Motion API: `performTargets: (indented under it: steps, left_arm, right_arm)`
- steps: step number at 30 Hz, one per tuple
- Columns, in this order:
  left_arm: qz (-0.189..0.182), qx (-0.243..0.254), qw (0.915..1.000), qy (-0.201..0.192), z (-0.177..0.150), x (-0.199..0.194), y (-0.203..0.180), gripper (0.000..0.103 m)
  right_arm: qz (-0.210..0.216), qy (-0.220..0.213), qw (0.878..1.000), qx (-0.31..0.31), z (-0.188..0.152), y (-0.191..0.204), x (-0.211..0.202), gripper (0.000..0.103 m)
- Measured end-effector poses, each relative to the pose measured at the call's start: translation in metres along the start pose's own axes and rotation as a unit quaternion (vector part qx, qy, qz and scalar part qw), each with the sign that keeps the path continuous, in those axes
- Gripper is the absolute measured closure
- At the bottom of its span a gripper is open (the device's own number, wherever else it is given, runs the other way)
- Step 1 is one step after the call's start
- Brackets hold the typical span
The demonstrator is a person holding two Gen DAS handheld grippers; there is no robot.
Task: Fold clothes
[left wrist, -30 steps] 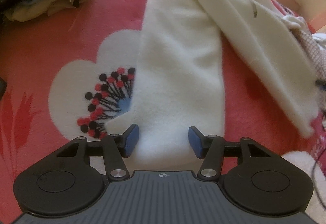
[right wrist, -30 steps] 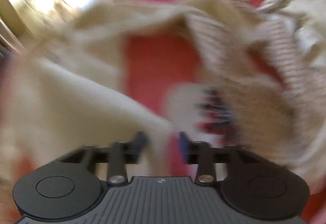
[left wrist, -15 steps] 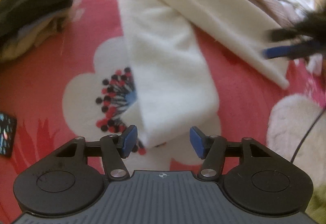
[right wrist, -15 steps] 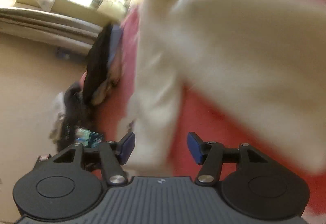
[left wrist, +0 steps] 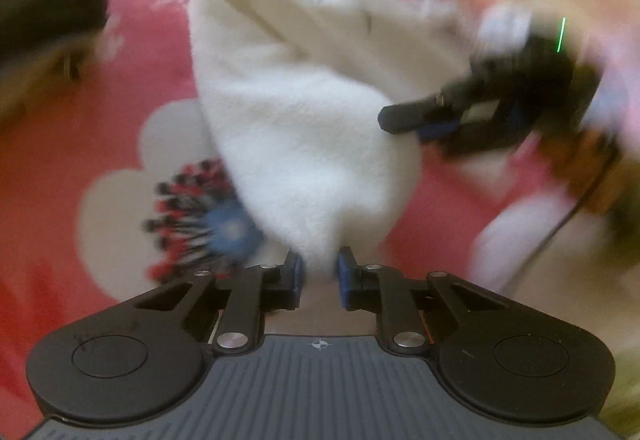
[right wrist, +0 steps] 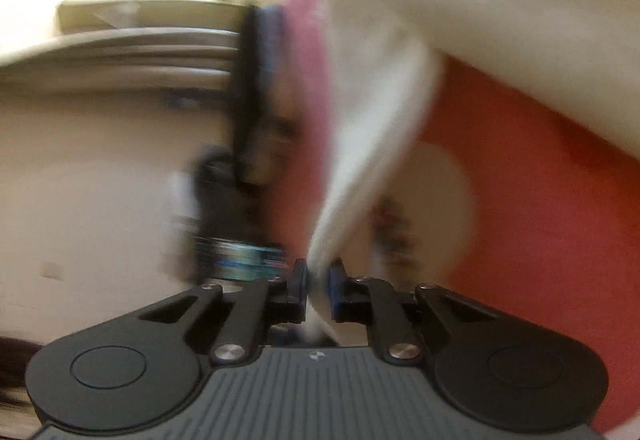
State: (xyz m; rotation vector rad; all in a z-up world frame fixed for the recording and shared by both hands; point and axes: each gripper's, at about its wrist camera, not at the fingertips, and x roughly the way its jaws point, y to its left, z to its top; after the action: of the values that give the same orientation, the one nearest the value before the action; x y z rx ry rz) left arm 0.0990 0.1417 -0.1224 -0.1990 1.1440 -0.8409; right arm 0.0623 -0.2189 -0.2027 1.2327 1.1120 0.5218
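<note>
My left gripper (left wrist: pixel 319 276) has just closed and pinches the near end of the cream garment (left wrist: pixel 304 144), which lies fluffy across the red flowered blanket (left wrist: pixel 132 88). Only the left view shows the right gripper (left wrist: pixel 404 120) at the garment's right edge. Its own blurred view shows the right gripper (right wrist: pixel 318 290), spread half a second ago, apparently clamped on a hanging fold.

Counts on the bed

Two grippers: the left (left wrist: pixel 319 272) and the right (right wrist: pixel 318 280); one cream garment (left wrist: pixel 304 144) ahead of both; one dark clothes pile (left wrist: pixel 48 0) far left of the left; one flowered bedspread (left wrist: pixel 80 120) beneath.
</note>
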Motion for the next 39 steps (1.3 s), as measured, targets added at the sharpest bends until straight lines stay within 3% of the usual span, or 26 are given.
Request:
performTargets:
  steps: [1, 2, 3, 4, 5, 7, 8, 10, 15, 19, 23, 26, 27, 28, 30, 31, 33, 35, 37, 39]
  left_arm:
    - [-0.03, -0.058, 0.9977, -0.015, 0.007, -0.004, 0.017, 0.083]
    - [-0.06, -0.116, 0.991, -0.029, 0.014, -0.008, 0.034, 0.081]
    - [-0.066, -0.164, 0.9835, -0.04, 0.018, -0.007, 0.049, 0.079]
    - [-0.061, -0.206, 0.9754, -0.049, 0.02, -0.004, 0.065, 0.073]
    - [-0.046, -0.237, 0.969, -0.052, 0.021, 0.0, 0.078, 0.07]
    - [-0.019, -0.256, 0.9657, -0.041, 0.019, 0.008, 0.092, 0.062]
    - [-0.012, -0.255, 0.9664, -0.032, 0.019, 0.012, 0.095, 0.06]
    - [-0.015, -0.242, 0.9701, -0.009, 0.013, 0.018, 0.095, 0.046]
    - [0.01, -0.203, 0.9786, 0.032, -0.009, 0.032, 0.086, 0.045]
    - [0.041, -0.133, 0.9899, 0.028, -0.02, 0.033, 0.066, 0.045]
    - [0.074, -0.047, 0.995, 0.048, -0.024, 0.037, 0.041, 0.044]
    - [0.084, -0.012, 0.9948, 0.056, -0.022, 0.039, 0.032, 0.045]
    - [0.083, -0.011, 0.9944, 0.064, -0.021, 0.041, 0.029, 0.049]
    - [0.081, -0.014, 0.994, 0.073, -0.021, 0.044, 0.027, 0.069]
    - [0.07, -0.036, 0.993, 0.087, -0.021, 0.047, 0.024, 0.085]
    - [0.056, -0.064, 0.9926, 0.086, -0.022, 0.043, 0.026, 0.087]
    - [0.026, -0.122, 0.9899, 0.068, -0.026, 0.034, 0.033, 0.087]
    - [0.025, -0.149, 0.9868, 0.058, -0.029, 0.034, 0.033, 0.079]
    - [0.036, -0.161, 0.9845, 0.061, -0.036, 0.036, 0.034, 0.053]
    - [0.04, -0.166, 0.9829, 0.068, -0.04, 0.044, 0.032, 0.05]
  right_arm:
    - [0.024, -0.009, 1.0, 0.016, 0.01, 0.002, -0.003, 0.087]
    - [0.037, -0.027, 0.998, 0.033, 0.02, 0.001, -0.003, 0.077]
    - [0.04, -0.051, 0.997, 0.05, 0.03, -0.005, -0.002, 0.065]
    - [0.029, -0.071, 0.995, 0.061, 0.036, -0.011, 0.0, 0.042]
    - [0.013, -0.091, 0.993, 0.07, 0.042, -0.018, 0.003, 0.037]
    - [-0.007, -0.096, 0.992, 0.085, 0.048, -0.029, 0.009, 0.037]
    - [-0.012, -0.089, 0.992, 0.089, 0.047, -0.034, 0.01, 0.037]
    - [-0.032, -0.071, 0.994, 0.075, 0.037, -0.037, 0.008, 0.037]
    - [-0.076, -0.032, 0.995, 0.058, 0.002, -0.043, 0.001, 0.037]
    - [-0.099, -0.027, 0.992, 0.074, -0.025, -0.052, 0.0, 0.038]
    - [-0.112, -0.053, 0.989, 0.077, -0.047, -0.054, -0.012, 0.04]
    - [-0.118, -0.071, 0.987, 0.084, -0.053, -0.053, 0.004, 0.04]
    - [-0.108, -0.065, 0.988, 0.092, -0.055, -0.055, 0.011, 0.039]
    - [-0.096, -0.057, 0.989, 0.1, -0.057, -0.056, 0.019, 0.039]
    - [-0.076, -0.04, 0.991, 0.104, -0.059, -0.055, 0.028, 0.039]
    - [-0.078, -0.042, 0.991, 0.098, -0.06, -0.054, 0.03, 0.039]
    - [-0.084, -0.052, 0.991, 0.095, -0.061, -0.056, 0.032, 0.039]
    - [-0.068, -0.046, 0.99, 0.113, -0.062, -0.064, 0.04, 0.041]
    - [-0.047, -0.02, 0.99, 0.129, -0.064, -0.069, 0.05, 0.04]
    - [-0.05, 0.016, 0.992, 0.114, -0.065, -0.065, 0.062, 0.042]
